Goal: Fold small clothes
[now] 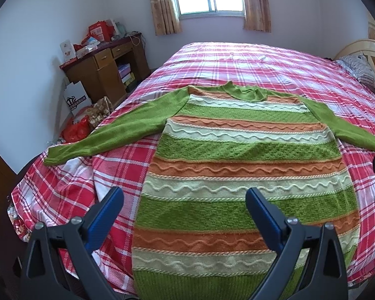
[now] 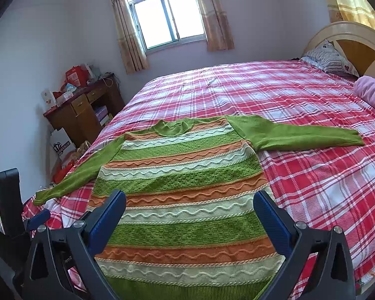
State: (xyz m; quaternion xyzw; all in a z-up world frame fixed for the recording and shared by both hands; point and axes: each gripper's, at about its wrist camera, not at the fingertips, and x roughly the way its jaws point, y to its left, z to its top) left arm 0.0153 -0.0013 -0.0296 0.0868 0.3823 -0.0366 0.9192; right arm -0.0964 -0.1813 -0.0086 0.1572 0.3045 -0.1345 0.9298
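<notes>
The striped sweater (image 1: 240,155) lies flat at the centre of both frames on the bed (image 2: 312,175), sleeves spread. It looks thick, soft and limp; I would pinch a cuff or hem corner. The left gripper (image 1: 185,207) and right gripper (image 2: 190,207) hover open, empty. A cluttered desk (image 1: 105,70) stands upper left, below the window (image 2: 167,17).

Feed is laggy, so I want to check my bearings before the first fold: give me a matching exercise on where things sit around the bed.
Things:
1. green, orange and cream striped knit sweater
2. brown wooden desk
3. striped pillow
4. pink folded blanket

Places:
A. against the curved wooden headboard
B. spread flat on the red plaid bedspread, sleeves out
C. at the bed's far right edge
D. beside the wall, left of the bed

Pairs: 1-B, 2-D, 3-A, 4-C
</notes>
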